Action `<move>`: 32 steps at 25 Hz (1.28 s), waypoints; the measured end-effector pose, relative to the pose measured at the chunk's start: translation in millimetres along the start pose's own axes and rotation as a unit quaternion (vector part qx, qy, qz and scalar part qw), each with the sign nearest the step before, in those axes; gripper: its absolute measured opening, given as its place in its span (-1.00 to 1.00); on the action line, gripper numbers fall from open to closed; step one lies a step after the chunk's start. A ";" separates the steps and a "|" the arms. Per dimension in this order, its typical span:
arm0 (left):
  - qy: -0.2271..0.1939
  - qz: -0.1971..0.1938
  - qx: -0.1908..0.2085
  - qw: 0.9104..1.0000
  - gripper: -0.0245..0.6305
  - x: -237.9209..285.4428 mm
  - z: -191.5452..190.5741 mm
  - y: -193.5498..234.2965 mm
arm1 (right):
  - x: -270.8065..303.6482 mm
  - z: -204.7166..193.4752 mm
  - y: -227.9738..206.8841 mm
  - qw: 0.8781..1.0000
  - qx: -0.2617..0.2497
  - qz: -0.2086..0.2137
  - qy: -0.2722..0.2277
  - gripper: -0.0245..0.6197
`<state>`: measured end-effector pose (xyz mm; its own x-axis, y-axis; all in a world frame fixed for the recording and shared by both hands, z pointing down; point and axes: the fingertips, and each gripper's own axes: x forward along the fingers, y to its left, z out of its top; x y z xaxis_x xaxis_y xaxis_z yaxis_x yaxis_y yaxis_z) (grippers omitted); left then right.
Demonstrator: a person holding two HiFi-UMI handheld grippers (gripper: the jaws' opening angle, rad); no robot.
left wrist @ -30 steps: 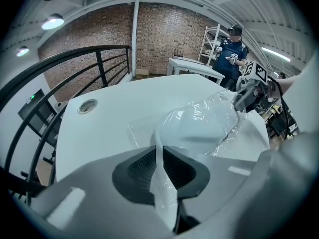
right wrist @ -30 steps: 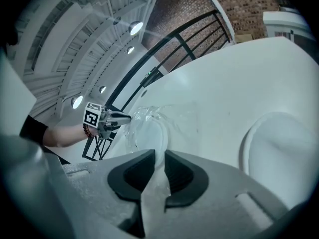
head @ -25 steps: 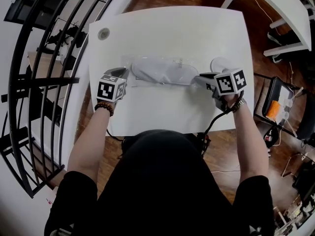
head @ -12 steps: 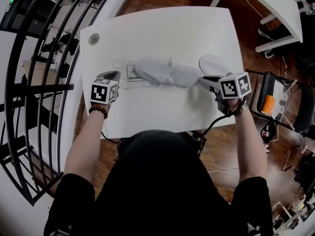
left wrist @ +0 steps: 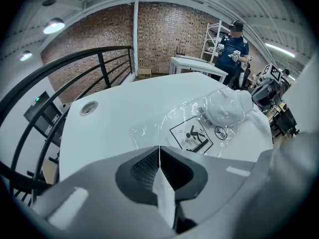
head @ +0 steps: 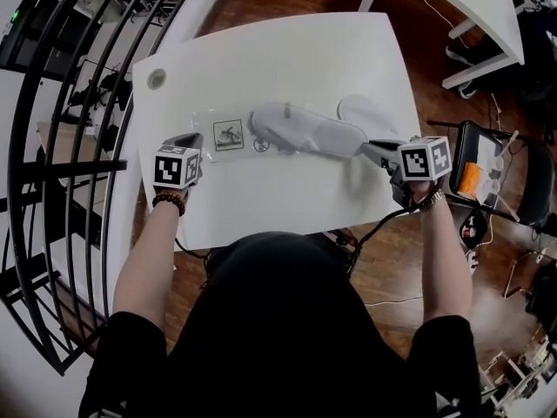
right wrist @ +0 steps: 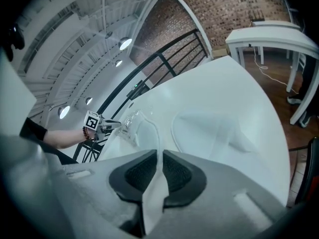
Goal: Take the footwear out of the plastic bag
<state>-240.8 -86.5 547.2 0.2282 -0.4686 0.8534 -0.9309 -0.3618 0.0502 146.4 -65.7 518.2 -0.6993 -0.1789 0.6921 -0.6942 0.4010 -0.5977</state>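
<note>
A clear plastic bag point(head: 228, 133) with a warning label lies on the white table point(head: 261, 50). My left gripper point(head: 193, 139) is shut on the bag's left edge; a thin film shows between its pads point(left wrist: 149, 166). A white slipper point(head: 305, 129) sticks far out of the bag's right end, only its toe point(left wrist: 227, 108) still under the film. My right gripper point(head: 372, 149) is shut on the slipper's near end, with white fabric pinched between the jaws point(right wrist: 152, 183). A second white slipper point(head: 364, 110) lies bare on the table behind the right gripper, and it also shows as a flat sole point(right wrist: 214, 126).
A round cable grommet point(head: 157, 79) sits in the table's far left corner. A black railing point(head: 61, 146) curves along the left side. A chair point(head: 487, 181) with an orange item stands at the right, another white table point(head: 470, 7) beyond. A person point(left wrist: 233, 44) stands in the background.
The two grippers have moved apart: the right pulled the slipper rightward, the left drew the bag leftward. More of the slipper now lies outside the bag, and the label is uncovered.
</note>
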 end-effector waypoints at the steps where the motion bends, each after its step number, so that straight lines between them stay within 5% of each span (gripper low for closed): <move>1: 0.000 0.001 -0.001 1.000 -0.85 -0.2 -0.8 0.3 | -3.9 -1.5 -3.1 1.000 0.003 -0.003 -0.003 -0.83; 32: 0.009 0.010 0.009 1.000 -0.86 -1.6 -2.5 0.6 | -103.2 -50.4 -92.1 0.980 0.144 -0.064 -0.120 -0.84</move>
<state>-242.4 -84.0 547.2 0.2041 -0.4609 0.8637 -0.9299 -0.3669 0.0240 291.1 -38.9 522.2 -0.5986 -0.4319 0.6747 -0.7745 0.0969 -0.6251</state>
